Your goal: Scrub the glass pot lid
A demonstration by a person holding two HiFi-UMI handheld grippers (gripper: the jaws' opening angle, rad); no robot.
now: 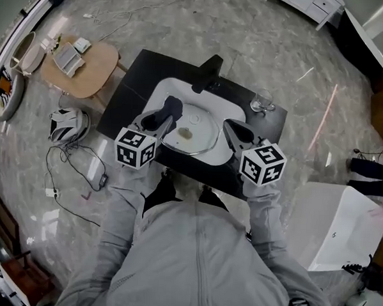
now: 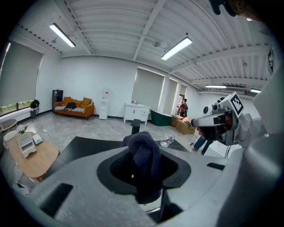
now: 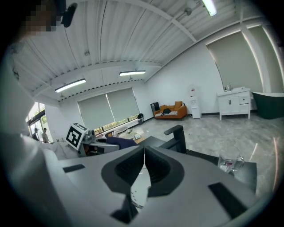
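Observation:
The glass pot lid (image 1: 191,135) lies in the white sink (image 1: 166,90) of a black table, with a brownish smear near its knob. My left gripper (image 1: 170,116) hovers over the lid's left edge, shut on a dark blue cloth (image 1: 173,105). That cloth (image 2: 144,150) bulges up between the jaws of the left gripper (image 2: 144,165) in the left gripper view. My right gripper (image 1: 230,127) sits at the lid's right edge. In the right gripper view the right gripper (image 3: 143,167) has its jaws pressed together, nothing showing between them, with the white sink (image 3: 138,195) below.
A black faucet (image 1: 207,73) rises at the sink's far edge. A glass cup (image 1: 263,100) stands on the table's far right corner. Left of the table are a round wooden side table (image 1: 93,70), a helmet-like object (image 1: 68,125) and floor cables. A white box (image 1: 341,227) stands at right.

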